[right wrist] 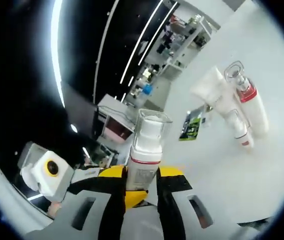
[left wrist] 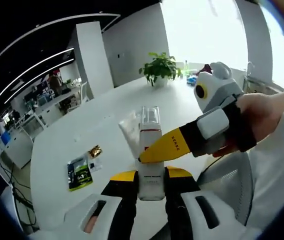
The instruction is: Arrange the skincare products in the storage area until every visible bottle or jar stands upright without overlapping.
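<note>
While both hand-held grippers, left (left wrist: 151, 176) and right (right wrist: 141, 177), clamped one bottle (left wrist: 150, 150), it needed setting upright on the tabletop (left wrist: 82, 135), clear of others

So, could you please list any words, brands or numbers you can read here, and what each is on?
None can be read with certainty.
Dark lettering along a yellow jaw of the right gripper: too blurred to read.
Print on the label of the bottle between the jaws: too small.
Print on the green packet: too small.
</note>
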{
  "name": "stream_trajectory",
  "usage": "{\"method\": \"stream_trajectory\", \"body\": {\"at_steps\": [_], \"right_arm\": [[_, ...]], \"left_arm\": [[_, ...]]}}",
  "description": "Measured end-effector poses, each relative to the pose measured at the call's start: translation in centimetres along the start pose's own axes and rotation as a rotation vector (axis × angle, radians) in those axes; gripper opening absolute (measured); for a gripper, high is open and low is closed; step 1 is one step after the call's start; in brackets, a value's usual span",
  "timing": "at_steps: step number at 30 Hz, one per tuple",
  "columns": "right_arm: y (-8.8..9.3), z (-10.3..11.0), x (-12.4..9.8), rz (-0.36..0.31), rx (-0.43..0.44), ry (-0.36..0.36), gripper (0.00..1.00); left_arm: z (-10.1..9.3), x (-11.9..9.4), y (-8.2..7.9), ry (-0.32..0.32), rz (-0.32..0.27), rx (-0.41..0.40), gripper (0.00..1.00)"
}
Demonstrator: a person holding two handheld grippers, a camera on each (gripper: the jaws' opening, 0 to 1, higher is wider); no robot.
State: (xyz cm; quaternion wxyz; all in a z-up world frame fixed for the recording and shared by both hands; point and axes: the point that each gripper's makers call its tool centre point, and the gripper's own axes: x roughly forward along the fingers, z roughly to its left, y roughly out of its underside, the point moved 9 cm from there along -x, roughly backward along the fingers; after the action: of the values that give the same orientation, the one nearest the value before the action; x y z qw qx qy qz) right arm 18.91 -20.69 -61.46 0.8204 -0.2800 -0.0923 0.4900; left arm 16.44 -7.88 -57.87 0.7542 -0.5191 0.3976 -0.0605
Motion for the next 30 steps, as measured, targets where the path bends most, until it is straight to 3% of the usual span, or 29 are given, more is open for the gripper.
{"method": "stream_trajectory", "body": {"at_steps": [5, 7, 10, 12, 14, 15, 16, 19, 25, 30], "right_arm": [[0.0, 0.0, -0.2, 0.003, -0.058, 0.002, 0.22], [0.0, 0.0, -0.3, 0.007, -0.080, -0.002, 0.21], [-0.3, -0.3, -0.5, 0.041, -0.198, -0.001, 0.20], [-0.6, -0.3, -0.9, 0.080, -0.313, 0.000, 0.20], [-1.0, -0.4, -1.3, 0.140, -0.442, -0.011, 0.20], [-1.1, -0.5, -1.4, 0.155, -0.472, -0.013, 0.20], [-1.3, -0.4, -1.7, 0.226, -0.603, -0.027, 0.20], [-1.4, -0.2, -2.0, 0.311, -0.759, -0.056, 0.20], [-0.8, 0.5, -2.1, 0.436, -0.958, -0.167, 0.20], [0.0, 0.9, -1.7, 0.504, -1.070, -0.204, 0.20]], "left_arm": [[-0.1, 0.2, 0.4, 0.014, -0.007, -0.001, 0.26], [-0.2, 0.3, 0.7, 0.058, -0.012, 0.003, 0.26], [-0.5, 0.3, 1.1, 0.143, -0.011, -0.015, 0.30], [-0.7, 0.1, 1.3, 0.200, -0.006, -0.042, 0.39], [-0.6, -0.2, 1.6, 0.219, 0.021, 0.006, 0.47], [-0.5, -0.3, 1.6, 0.236, 0.028, 0.044, 0.48], [-0.4, -0.6, 1.7, 0.255, 0.043, 0.066, 0.47], [-0.1, -1.3, 1.1, 0.330, 0.052, 0.093, 0.46], [0.9, -2.1, -0.8, 0.442, 0.091, 0.274, 0.46], [1.7, -2.2, -2.8, 0.459, 0.083, 0.322, 0.42]]}}
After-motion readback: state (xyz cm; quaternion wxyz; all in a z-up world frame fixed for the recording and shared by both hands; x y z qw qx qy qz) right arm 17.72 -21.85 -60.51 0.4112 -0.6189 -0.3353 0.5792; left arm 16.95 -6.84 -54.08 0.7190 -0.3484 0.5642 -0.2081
